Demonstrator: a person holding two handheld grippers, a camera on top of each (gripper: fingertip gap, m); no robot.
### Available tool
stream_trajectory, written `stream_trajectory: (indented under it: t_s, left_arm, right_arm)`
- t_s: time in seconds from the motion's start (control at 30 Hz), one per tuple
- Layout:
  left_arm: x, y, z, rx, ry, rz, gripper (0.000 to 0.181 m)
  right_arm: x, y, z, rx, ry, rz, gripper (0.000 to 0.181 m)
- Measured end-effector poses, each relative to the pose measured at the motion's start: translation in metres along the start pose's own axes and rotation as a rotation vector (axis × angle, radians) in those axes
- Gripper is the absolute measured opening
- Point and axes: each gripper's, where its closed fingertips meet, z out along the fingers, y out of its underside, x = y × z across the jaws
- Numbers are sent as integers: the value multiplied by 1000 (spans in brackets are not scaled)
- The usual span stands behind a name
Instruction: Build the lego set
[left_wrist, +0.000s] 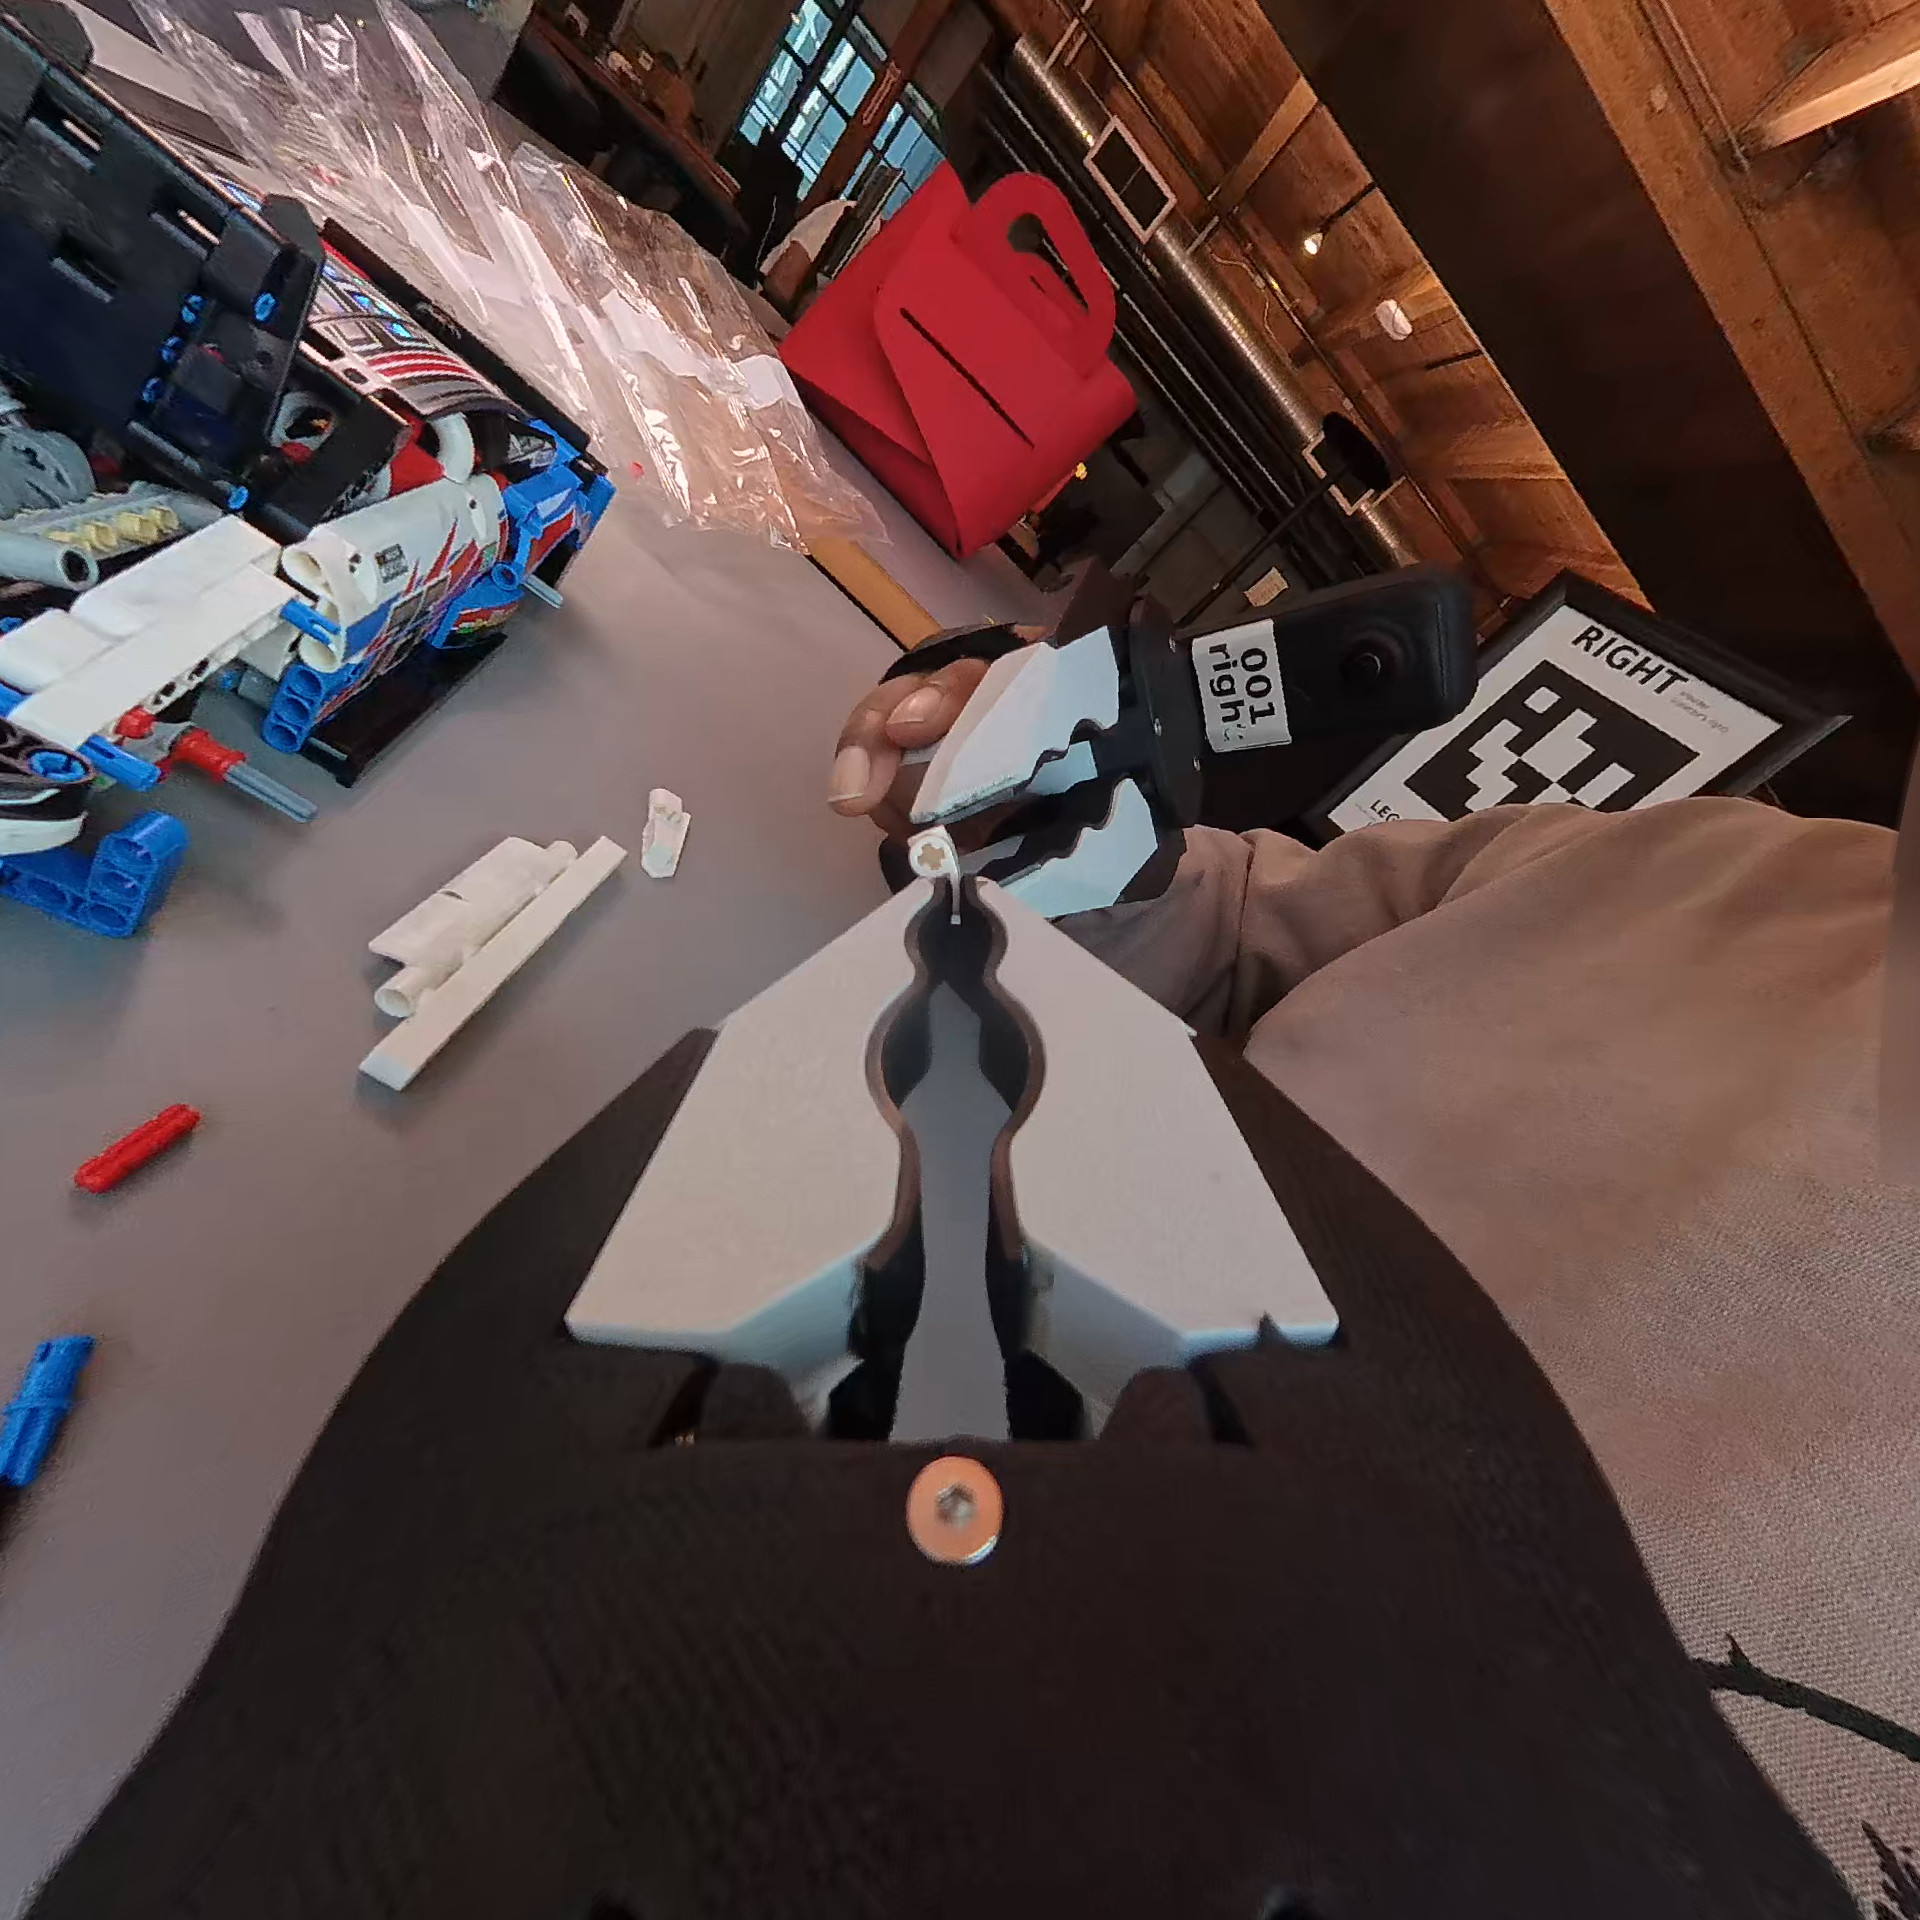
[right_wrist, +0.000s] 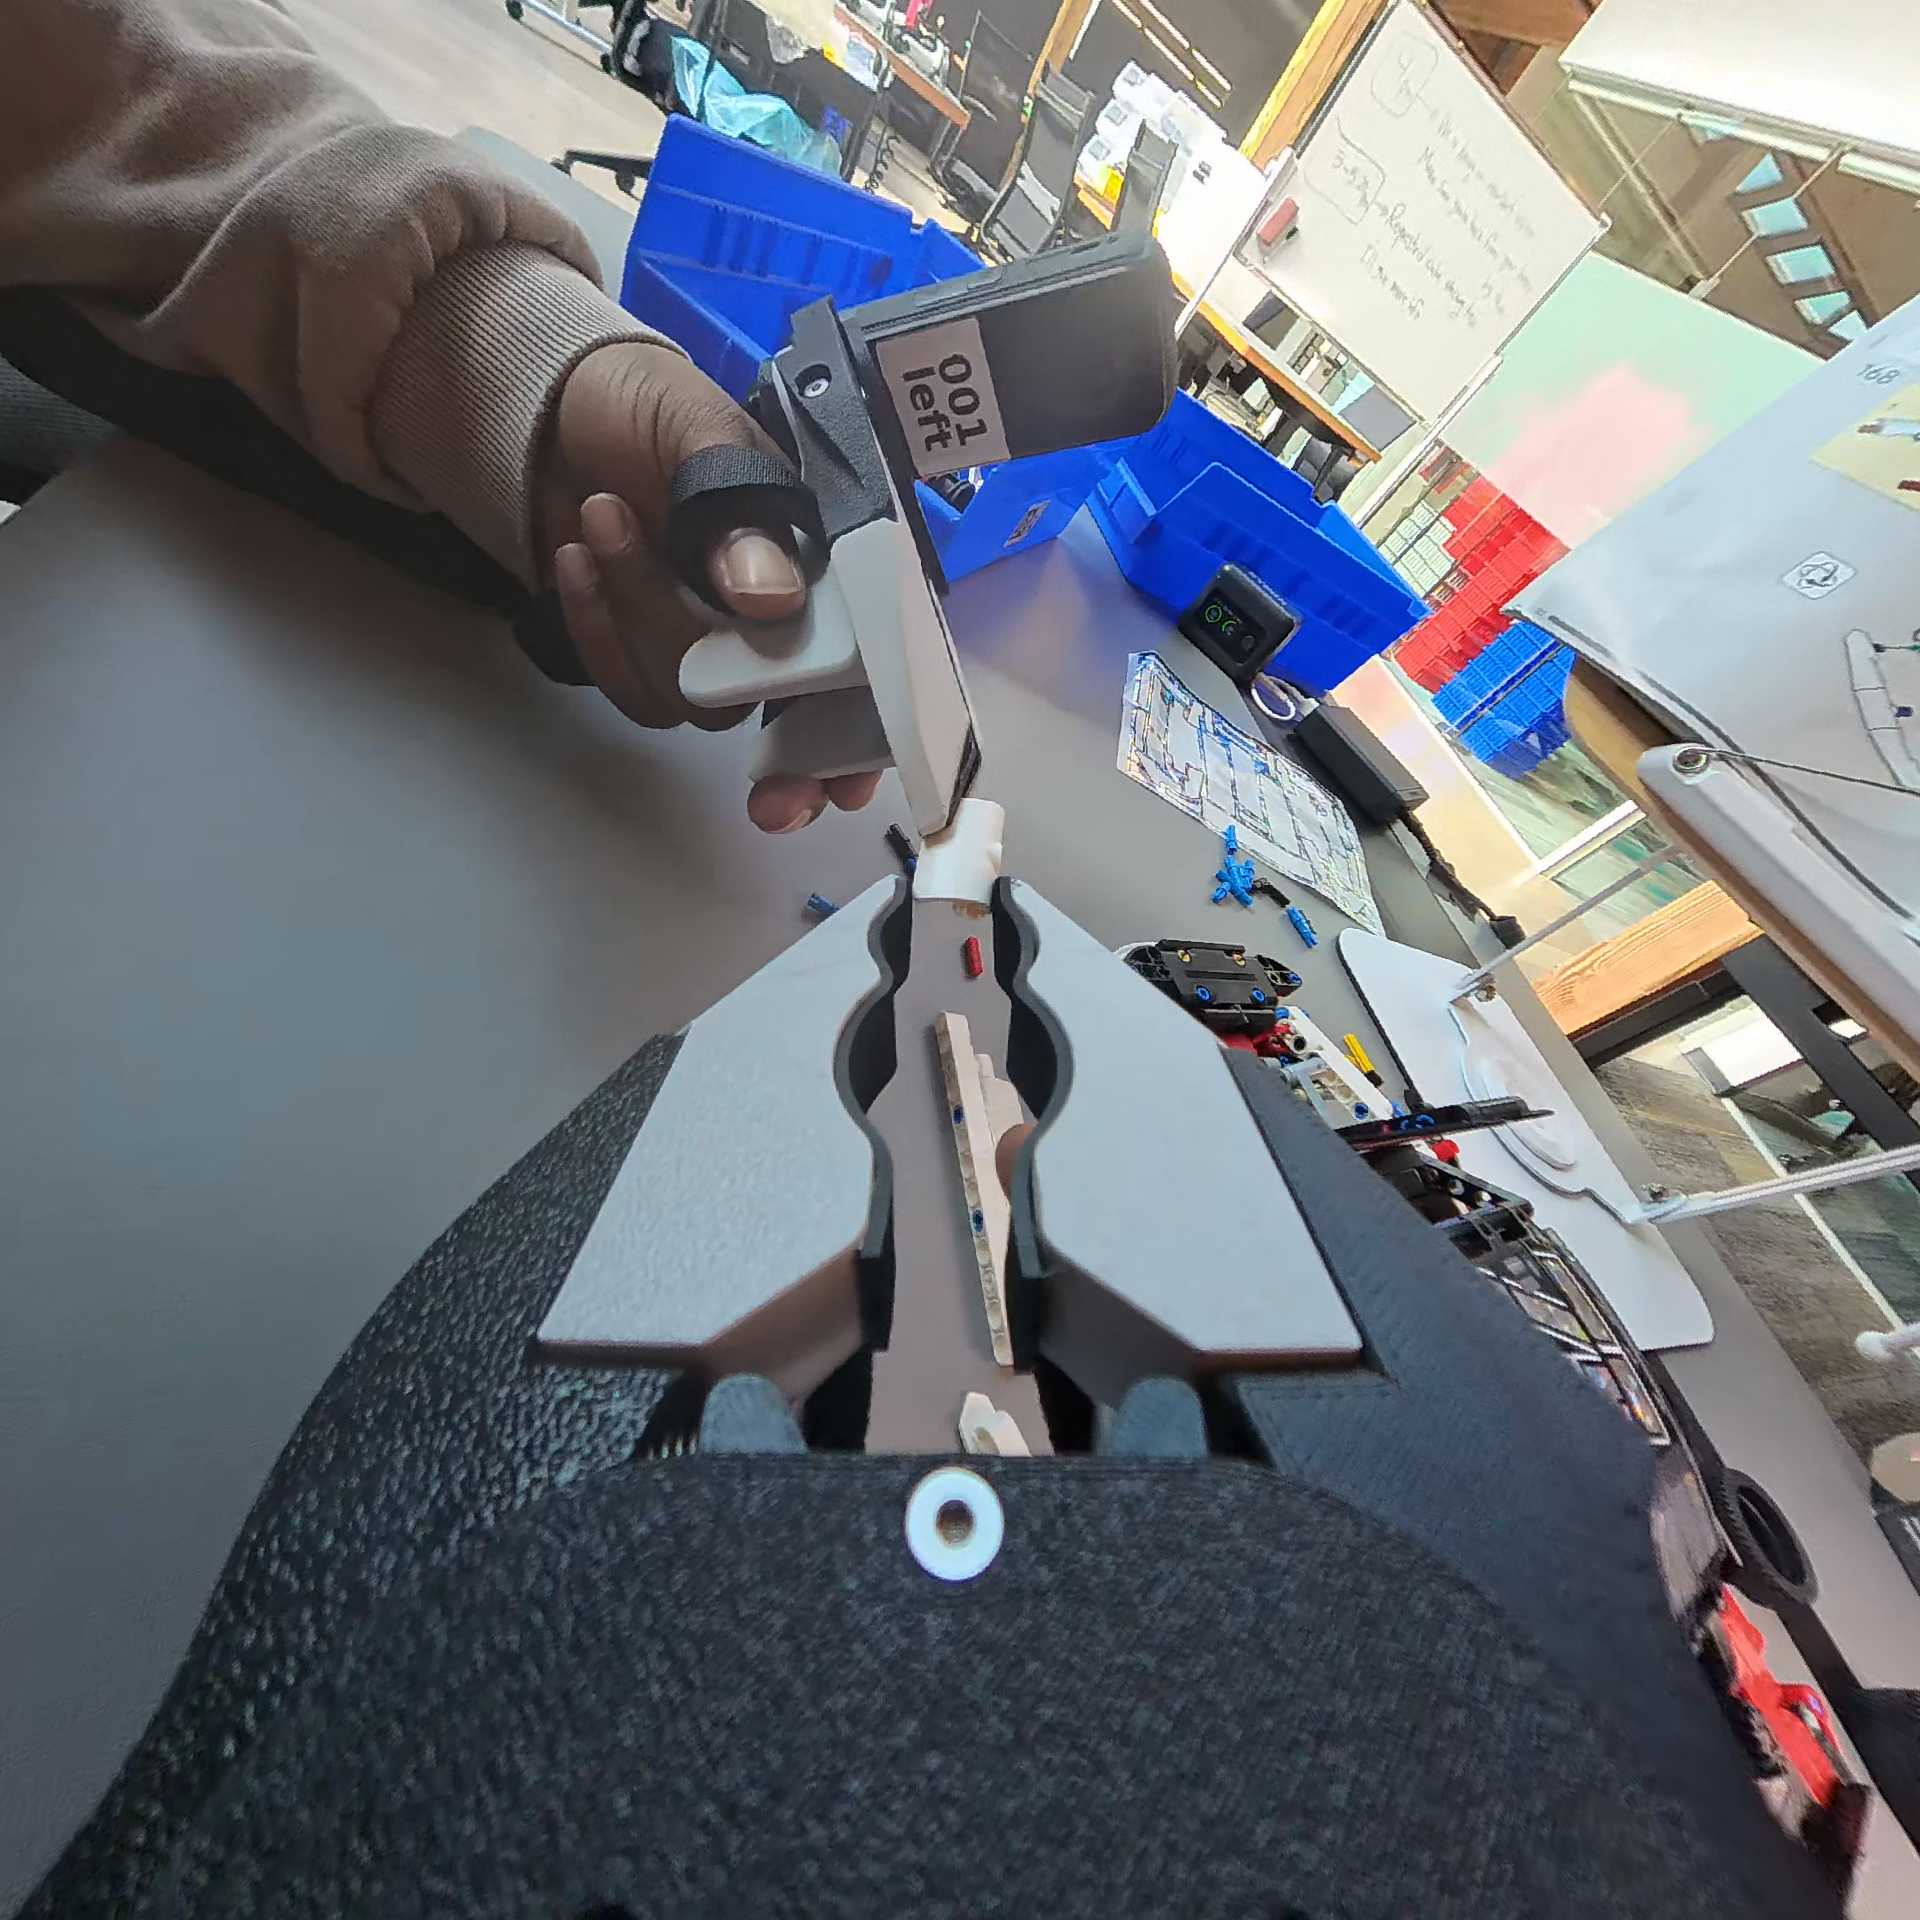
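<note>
Centre frame in both wrist views, the left gripper pinches a thin tab of a small white connector, and the right gripper clamps the same piece, probably to pass or steady it before fitting. Upper left of the left wrist view sits the half-built car. White labels mark both grippers; a framed coded sign leans behind them.

Left gripper and right gripper meet tip-to-tip, both pinched.
</note>
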Motion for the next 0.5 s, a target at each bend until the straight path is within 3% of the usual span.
stream_trajectory:
  t_s: [0.5]
  left_arm:
    - [-7,8,-1,-62,-65,67,9]
  right_arm:
    - [-5,1,-1,8,-55,51,13]
